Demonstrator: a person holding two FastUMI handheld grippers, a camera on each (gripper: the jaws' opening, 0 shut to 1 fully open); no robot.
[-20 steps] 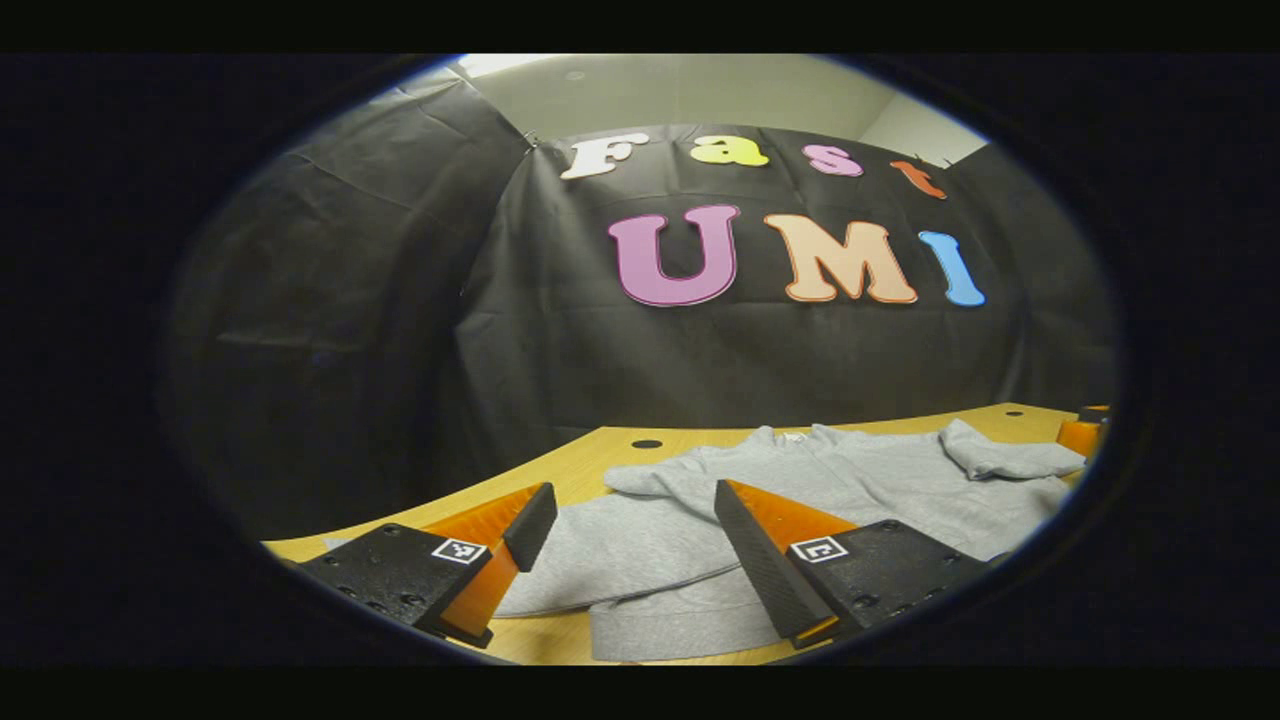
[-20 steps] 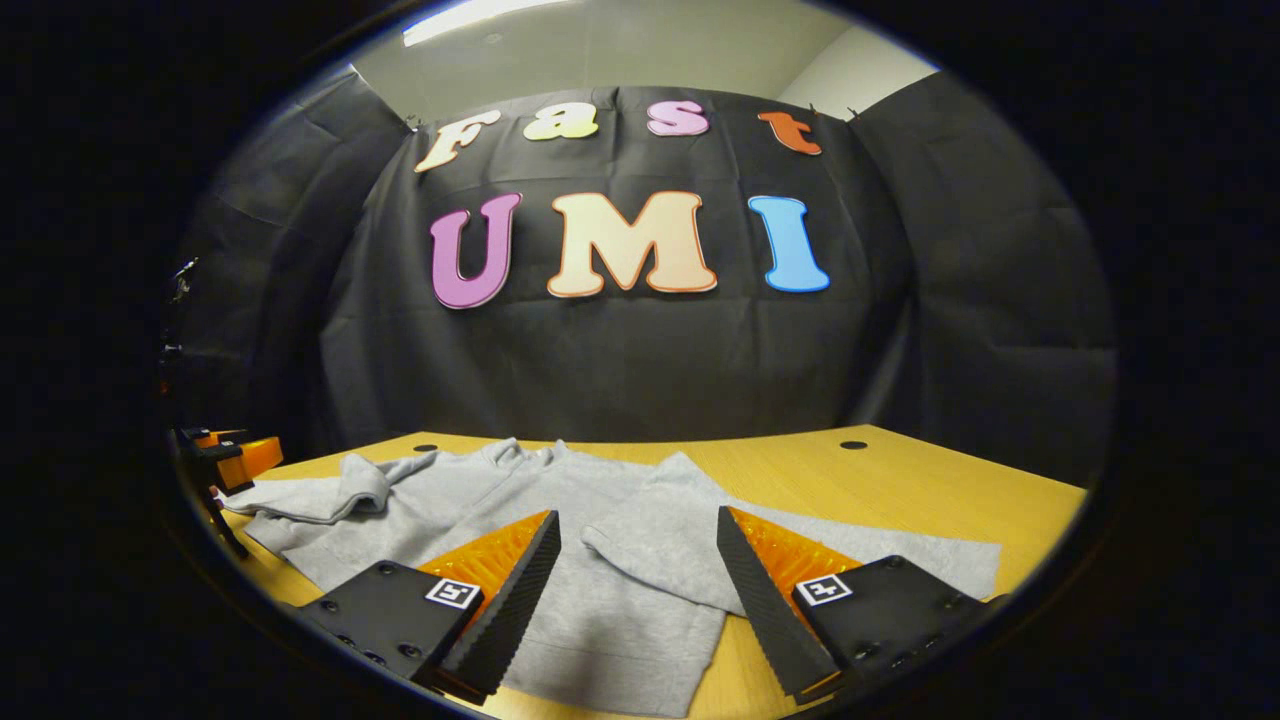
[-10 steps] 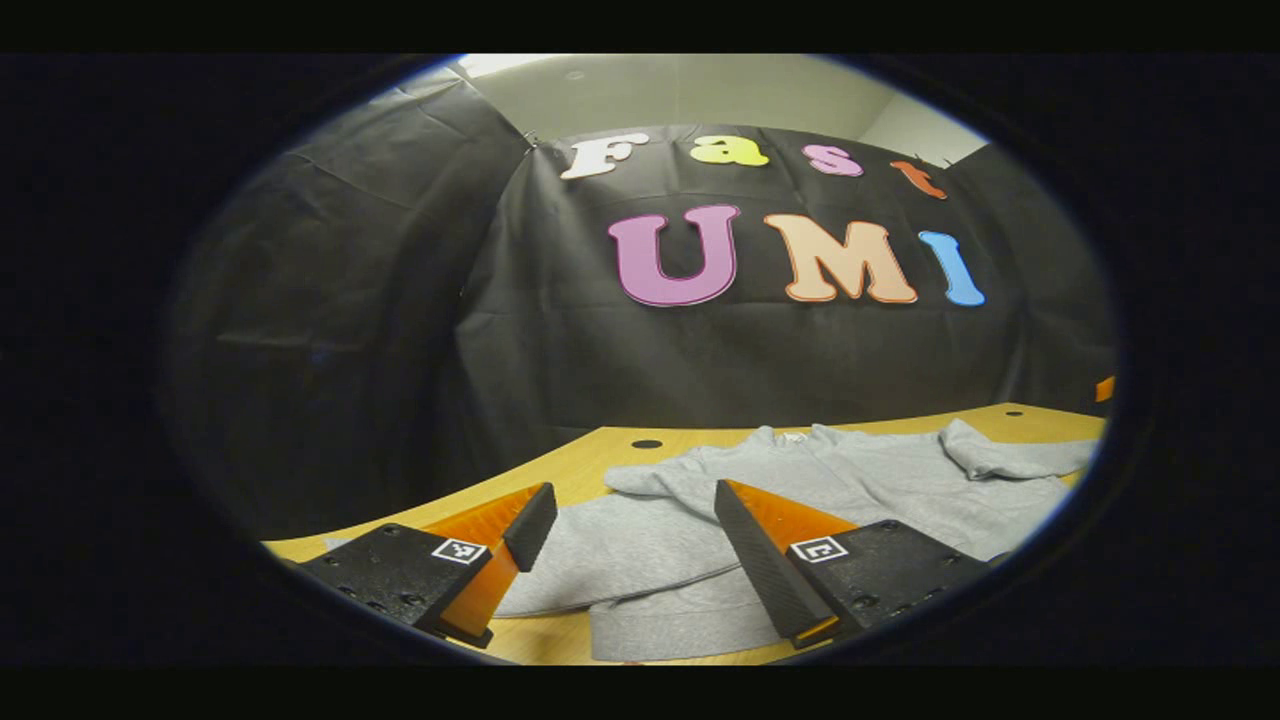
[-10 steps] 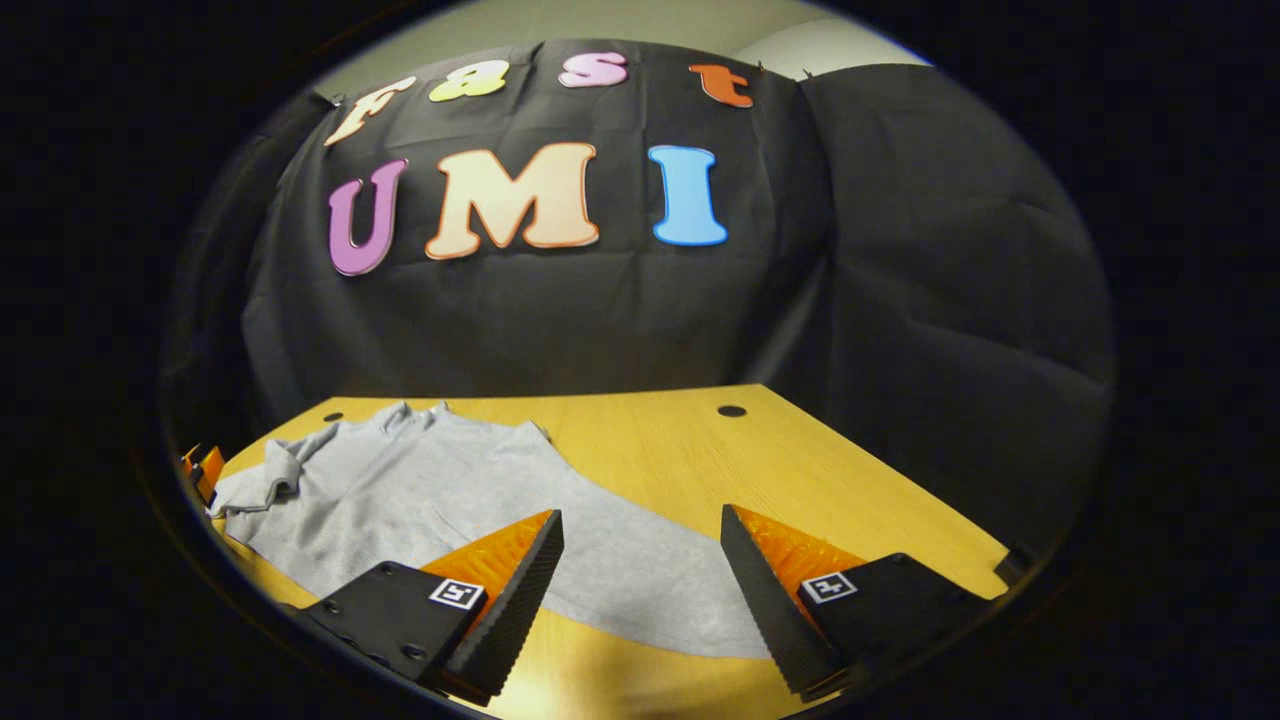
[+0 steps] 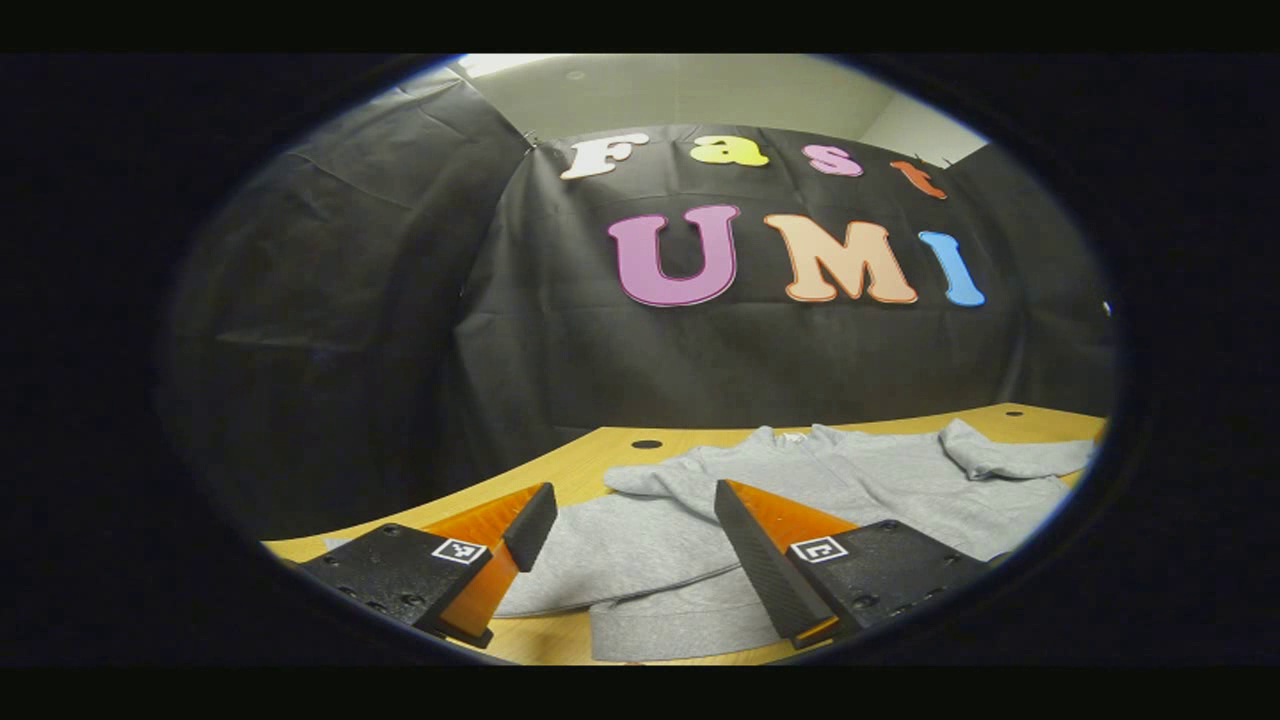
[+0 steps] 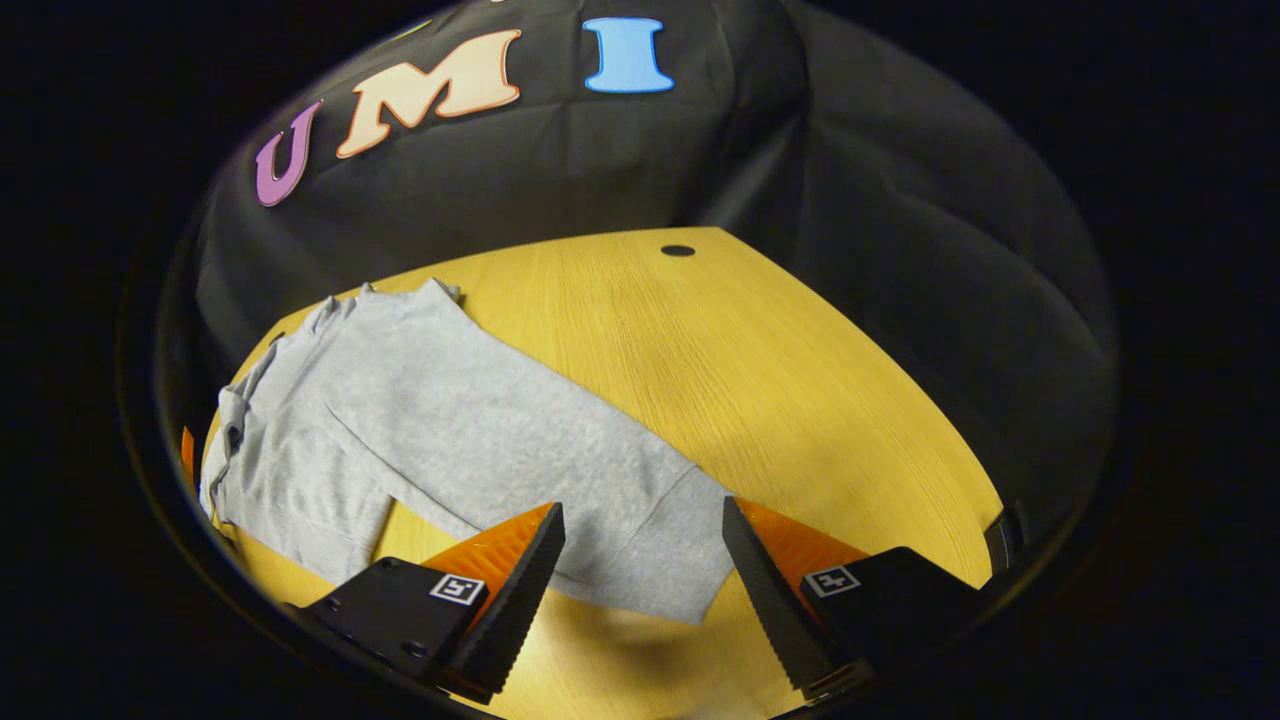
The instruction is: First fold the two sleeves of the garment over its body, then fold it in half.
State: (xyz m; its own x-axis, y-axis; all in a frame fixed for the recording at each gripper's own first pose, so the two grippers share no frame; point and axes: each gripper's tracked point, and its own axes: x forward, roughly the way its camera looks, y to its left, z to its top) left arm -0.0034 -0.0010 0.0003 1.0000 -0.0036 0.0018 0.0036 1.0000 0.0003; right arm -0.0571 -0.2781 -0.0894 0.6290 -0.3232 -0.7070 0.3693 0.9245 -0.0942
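Sleeve-folding step: right gripper (image 6: 640,540) wide open above the sleeve (image 6: 600,500) cuff; left gripper (image 5: 625,530) wide open too. Next, probably lowering and pinching that cuff.

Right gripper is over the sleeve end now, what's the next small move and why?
Probably lower the right gripper and close on the sleeve cuff. Its jaws are open with the cuff lying flat on the table between them, and this sleeve still stretches out away from the sweatshirt body, so it isn't folded over yet.
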